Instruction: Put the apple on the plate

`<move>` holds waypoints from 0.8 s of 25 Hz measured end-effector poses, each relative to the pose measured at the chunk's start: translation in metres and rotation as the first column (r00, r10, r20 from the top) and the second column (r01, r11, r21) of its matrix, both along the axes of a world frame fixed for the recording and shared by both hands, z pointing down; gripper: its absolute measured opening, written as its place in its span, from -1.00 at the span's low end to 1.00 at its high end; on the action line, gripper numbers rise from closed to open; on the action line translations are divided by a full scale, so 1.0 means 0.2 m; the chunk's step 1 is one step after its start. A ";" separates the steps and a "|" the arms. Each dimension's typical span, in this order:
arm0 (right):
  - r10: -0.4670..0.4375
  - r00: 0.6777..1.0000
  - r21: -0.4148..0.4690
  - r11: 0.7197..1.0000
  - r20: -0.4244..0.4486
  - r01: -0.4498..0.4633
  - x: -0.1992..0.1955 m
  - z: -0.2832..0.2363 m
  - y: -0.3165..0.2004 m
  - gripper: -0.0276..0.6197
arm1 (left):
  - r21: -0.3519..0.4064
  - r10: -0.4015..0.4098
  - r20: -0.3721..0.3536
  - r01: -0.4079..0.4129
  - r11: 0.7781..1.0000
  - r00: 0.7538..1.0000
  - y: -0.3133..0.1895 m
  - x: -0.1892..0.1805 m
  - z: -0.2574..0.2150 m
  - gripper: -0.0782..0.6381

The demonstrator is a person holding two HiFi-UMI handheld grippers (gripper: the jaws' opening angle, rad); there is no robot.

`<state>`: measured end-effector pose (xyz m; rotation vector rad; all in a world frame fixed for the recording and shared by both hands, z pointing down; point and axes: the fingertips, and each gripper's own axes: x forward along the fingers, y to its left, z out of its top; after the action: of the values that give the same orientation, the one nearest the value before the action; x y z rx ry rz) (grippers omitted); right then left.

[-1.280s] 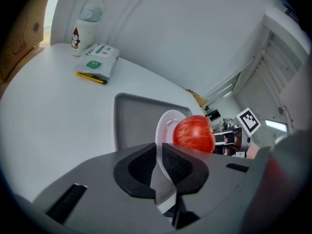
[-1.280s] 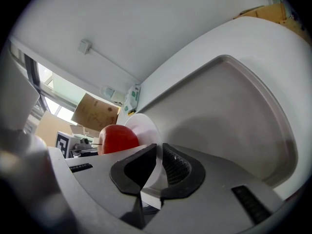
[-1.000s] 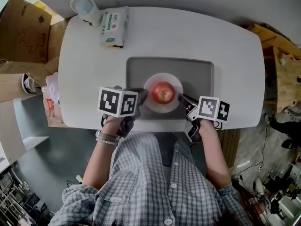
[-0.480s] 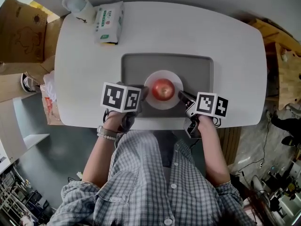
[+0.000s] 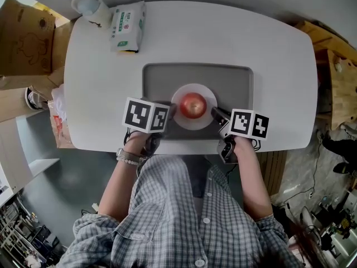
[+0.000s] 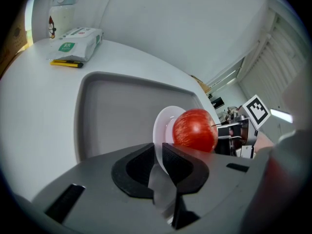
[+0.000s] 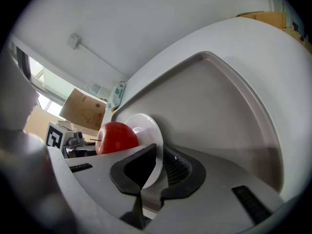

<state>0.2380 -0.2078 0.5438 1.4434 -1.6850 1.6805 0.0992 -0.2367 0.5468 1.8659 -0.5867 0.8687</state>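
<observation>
L gripper [image 5: 170, 111] is clamping the near-left rim of the white plate [image 5: 206, 94], and R gripper [image 5: 215, 114] is clamping its near-right rim. The red apple [image 5: 193, 105] is lying on the plate's middle, on its side (stem axis approx. horizontal, stem pointing towards the person). The plate is staying inside the grey tray [image 5: 237, 82] on the white table [image 5: 279, 49]. A tissue pack [image 5: 127, 18] is lying at the far-left corner.

A white table [image 5: 279, 66] with rounded corners carries a grey tray [image 5: 234, 85] at its middle, nearer the 6 o'clock edge. At 11 o'clock lies a pack of wipes [image 5: 127, 25] — a yellow pen [image 6: 66, 63] just beside it — and a pale cup [image 5: 89, 5] stands at that corner.
</observation>
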 end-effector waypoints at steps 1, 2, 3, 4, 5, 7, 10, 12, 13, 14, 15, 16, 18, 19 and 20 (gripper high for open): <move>0.002 1.000 0.004 1.000 -0.001 -0.002 0.00 0.00 0.00 -0.76 | -0.004 -0.005 -0.007 0.005 1.000 1.000 0.00 0.00 0.00 -0.66; 0.005 1.000 0.008 1.000 -0.003 -0.005 0.00 0.00 0.00 -0.76 | -0.008 -0.012 -0.013 0.012 1.000 1.000 0.00 0.00 0.00 -0.66; 0.007 1.000 0.013 1.000 -0.003 -0.007 0.00 0.00 -0.01 -0.76 | -0.012 -0.017 -0.018 0.017 1.000 1.000 0.00 0.00 0.00 -0.66; 0.006 1.000 0.017 1.000 -0.002 -0.006 0.00 0.00 -0.01 -0.76 | -0.015 -0.019 -0.021 0.019 1.000 1.000 0.00 0.00 0.00 -0.66; 0.002 1.000 0.023 1.000 -0.002 -0.002 0.00 0.00 -0.01 -0.76 | -0.016 -0.018 -0.023 0.018 1.000 1.000 0.00 0.00 0.00 -0.66; -0.010 1.000 0.037 0.999 0.003 0.010 0.00 0.00 -0.01 -0.76 | -0.014 -0.010 -0.026 0.009 1.000 1.000 0.00 0.00 0.00 -0.66; -0.007 1.000 0.054 0.999 0.016 0.006 0.00 0.00 -0.01 -0.76 | -0.002 0.010 -0.027 -0.010 1.000 1.000 0.00 0.00 0.00 -0.66; -0.006 1.000 0.067 0.998 0.021 0.005 -0.01 0.00 -0.01 -0.76 | 0.011 0.013 -0.026 -0.012 1.000 1.000 0.01 0.00 0.00 -0.66; -0.014 1.000 0.073 0.997 0.020 0.013 -0.01 0.00 0.00 -0.76 | 0.021 0.012 -0.026 -0.011 1.000 1.000 0.00 0.00 0.00 -0.66; -0.028 0.999 0.080 0.996 0.016 0.026 -0.01 0.00 0.00 -0.76 | 0.034 0.010 -0.027 -0.009 0.999 1.000 0.00 0.00 0.00 -0.66; -0.043 0.999 0.088 0.995 0.011 0.042 -0.02 -0.01 0.00 -0.76 | 0.046 0.006 -0.030 -0.005 0.999 1.000 0.00 0.00 -0.01 -0.66; -0.055 0.998 0.096 0.994 0.005 0.055 -0.02 -0.01 0.00 -0.76 | 0.056 0.002 -0.035 0.000 0.998 0.999 0.00 0.00 -0.01 -0.66; -0.060 0.998 0.115 0.992 -0.004 0.060 -0.02 -0.02 0.00 -0.76 | 0.068 -0.009 -0.050 0.012 0.998 0.999 0.01 0.00 -0.01 -0.66; -0.054 0.999 0.126 0.991 -0.007 0.054 -0.01 -0.02 0.00 -0.75 | 0.071 -0.014 -0.062 0.018 0.997 0.998 0.01 0.00 -0.01 -0.65; -0.045 0.999 0.137 0.990 -0.011 0.046 -0.01 -0.03 0.00 -0.76 | 0.071 -0.020 -0.081 0.026 0.997 0.996 0.01 0.00 -0.02 -0.62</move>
<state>0.2359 -0.2084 0.5377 1.4575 -1.8467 1.5598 0.0988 -0.2344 0.5427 1.9462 -0.5950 0.7626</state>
